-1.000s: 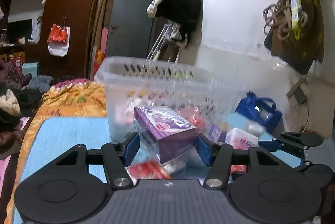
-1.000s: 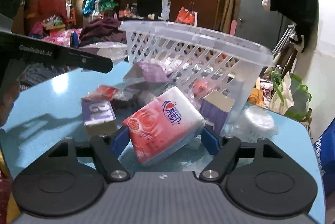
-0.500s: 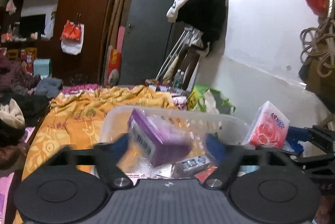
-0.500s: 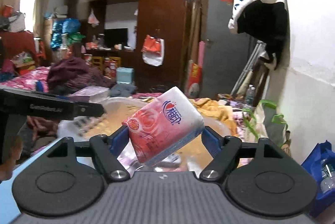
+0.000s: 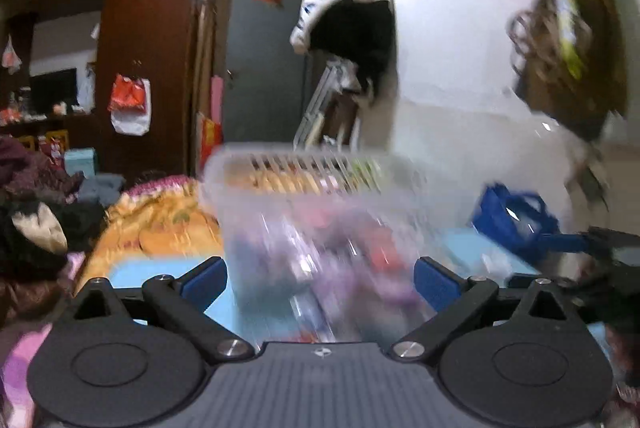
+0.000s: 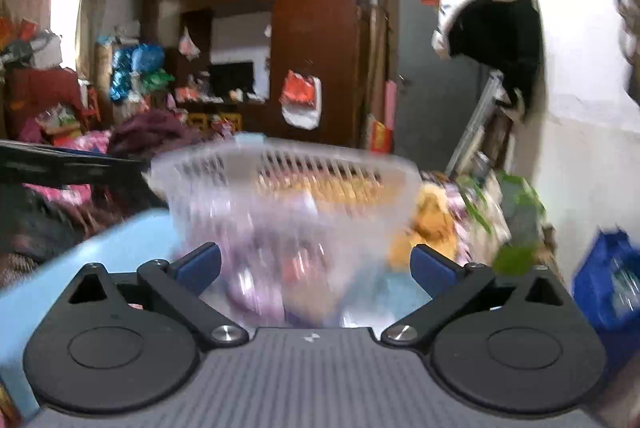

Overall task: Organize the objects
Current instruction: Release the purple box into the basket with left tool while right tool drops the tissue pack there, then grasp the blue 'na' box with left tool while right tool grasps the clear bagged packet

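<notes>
Claws are both standing wide apart and empty now, left claw [image 5: 320,278] and right claw [image 6: 315,270]; purple box and pink tissue pack are evidently lying inside the basket [image 5: 304,164], dropped moments ago, blurred beyond telling apart.

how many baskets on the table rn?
1. A clear slatted basket stands on the blue table, straight ahead of both open grippers, left and right. Motion blur hides what lies beside it, so I cannot rule out another.
</notes>
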Action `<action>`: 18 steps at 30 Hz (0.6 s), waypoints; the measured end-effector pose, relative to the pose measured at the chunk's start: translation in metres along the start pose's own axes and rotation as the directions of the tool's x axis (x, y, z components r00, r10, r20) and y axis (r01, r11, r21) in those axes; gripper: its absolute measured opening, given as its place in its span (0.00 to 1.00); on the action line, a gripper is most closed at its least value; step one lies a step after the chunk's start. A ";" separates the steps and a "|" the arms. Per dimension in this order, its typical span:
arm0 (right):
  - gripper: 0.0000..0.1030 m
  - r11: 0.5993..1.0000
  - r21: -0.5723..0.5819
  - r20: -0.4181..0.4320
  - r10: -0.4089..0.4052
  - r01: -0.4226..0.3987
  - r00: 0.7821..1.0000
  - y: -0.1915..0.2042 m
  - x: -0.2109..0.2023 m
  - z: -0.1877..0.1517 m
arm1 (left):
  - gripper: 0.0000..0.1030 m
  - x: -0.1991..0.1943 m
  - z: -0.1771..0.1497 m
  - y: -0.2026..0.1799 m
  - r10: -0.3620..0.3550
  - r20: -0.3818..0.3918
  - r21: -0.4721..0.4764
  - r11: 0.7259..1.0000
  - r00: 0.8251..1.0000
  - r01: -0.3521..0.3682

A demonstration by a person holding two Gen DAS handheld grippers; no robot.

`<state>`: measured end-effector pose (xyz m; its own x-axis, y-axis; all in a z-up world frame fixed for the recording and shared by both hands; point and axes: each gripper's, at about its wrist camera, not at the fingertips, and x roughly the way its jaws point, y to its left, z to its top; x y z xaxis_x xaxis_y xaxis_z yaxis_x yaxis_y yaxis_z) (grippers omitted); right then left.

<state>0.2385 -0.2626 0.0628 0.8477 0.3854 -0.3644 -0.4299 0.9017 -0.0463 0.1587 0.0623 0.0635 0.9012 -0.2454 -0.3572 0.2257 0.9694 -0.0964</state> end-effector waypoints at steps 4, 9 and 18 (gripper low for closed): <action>0.89 0.995 0.078 -0.108 0.069 -0.060 0.992 -0.010 0.009 -0.031 | 0.90 0.005 -0.029 -0.019 -0.047 -0.067 0.015 0.999 0.997 0.048; 0.72 0.995 0.022 -0.195 0.096 -0.093 0.976 0.003 0.027 -0.034 | 0.85 0.028 -0.039 -0.029 -0.006 -0.166 0.073 0.997 0.986 0.019; 0.46 0.994 0.019 -0.220 0.111 -0.109 0.969 0.004 0.026 -0.049 | 0.58 0.029 -0.048 -0.037 0.022 -0.147 0.107 0.994 0.989 -0.006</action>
<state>0.2440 -0.2580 0.0075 0.7059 0.4304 -0.5625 -0.5137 0.8579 0.0117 0.1586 0.0194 0.0117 0.8418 -0.2222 -0.4919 0.2583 0.9660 0.0056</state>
